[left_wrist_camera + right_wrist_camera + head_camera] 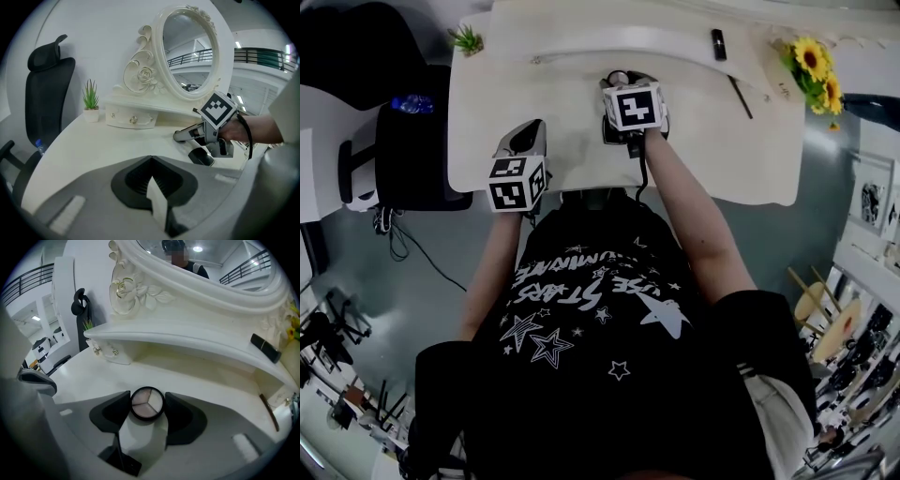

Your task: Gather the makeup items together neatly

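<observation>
Right gripper [147, 408] clamps eyeshadow compact [147, 402] at white vanity table [206, 385].
Left gripper [151, 164] jaws pressed together, nothing between them, beside the right one.

Left gripper [151, 161] closed, right gripper [147, 401] clamping compact [146, 404]

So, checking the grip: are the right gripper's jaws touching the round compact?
Touching. In the right gripper view the right gripper has both jaws against the round compact.
</observation>
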A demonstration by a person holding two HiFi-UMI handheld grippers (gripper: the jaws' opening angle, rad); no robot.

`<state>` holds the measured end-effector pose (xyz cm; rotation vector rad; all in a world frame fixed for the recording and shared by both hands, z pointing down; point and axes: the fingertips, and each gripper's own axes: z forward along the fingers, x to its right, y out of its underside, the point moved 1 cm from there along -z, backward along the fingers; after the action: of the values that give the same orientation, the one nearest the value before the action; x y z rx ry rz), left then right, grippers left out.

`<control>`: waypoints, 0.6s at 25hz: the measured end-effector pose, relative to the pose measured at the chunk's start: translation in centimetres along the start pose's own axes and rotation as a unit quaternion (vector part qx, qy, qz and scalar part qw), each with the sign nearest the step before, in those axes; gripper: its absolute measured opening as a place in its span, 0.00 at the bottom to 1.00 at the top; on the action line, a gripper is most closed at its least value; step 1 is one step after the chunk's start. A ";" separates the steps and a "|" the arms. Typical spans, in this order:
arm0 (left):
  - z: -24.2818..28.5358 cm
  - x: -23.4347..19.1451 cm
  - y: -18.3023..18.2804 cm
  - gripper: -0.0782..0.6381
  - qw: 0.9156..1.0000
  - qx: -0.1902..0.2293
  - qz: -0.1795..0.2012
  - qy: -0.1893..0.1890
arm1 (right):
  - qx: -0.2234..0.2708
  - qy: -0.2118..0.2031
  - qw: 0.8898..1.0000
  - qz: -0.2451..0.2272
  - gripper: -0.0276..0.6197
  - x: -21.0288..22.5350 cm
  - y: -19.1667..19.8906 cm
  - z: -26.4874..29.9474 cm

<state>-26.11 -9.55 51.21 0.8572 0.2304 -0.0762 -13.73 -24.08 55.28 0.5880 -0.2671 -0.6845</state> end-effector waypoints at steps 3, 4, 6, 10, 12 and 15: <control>-0.3 -0.1 0.1 0.11 1.000 0.001 0.002 0.001 | 0.003 0.002 1.000 0.000 0.44 0.0 -0.1 -0.1; -0.4 -0.2 0.2 0.11 1.000 0.001 0.003 0.001 | 0.004 0.004 1.000 0.001 0.44 0.1 -0.1 -0.3; -0.6 -0.2 0.3 0.11 1.000 0.001 0.004 0.003 | 0.007 0.006 1.000 0.002 0.44 0.0 -0.3 -0.8; -0.8 -0.1 0.2 0.11 1.000 0.004 0.007 0.007 | 0.020 0.010 1.000 0.005 0.44 0.2 -0.5 -2.1; -0.9 0.3 0.1 0.11 1.000 0.007 0.009 0.011 | 0.026 0.014 1.000 0.008 0.44 0.5 -0.5 -3.0; -1.0 0.9 0.0 0.11 1.000 0.010 0.014 0.018 | 0.032 0.022 0.999 0.016 0.44 1.2 -0.1 -4.3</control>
<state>-25.42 -8.78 50.37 0.8829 0.2517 -0.0371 -11.06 -23.09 51.80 0.6585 -0.2570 -0.6332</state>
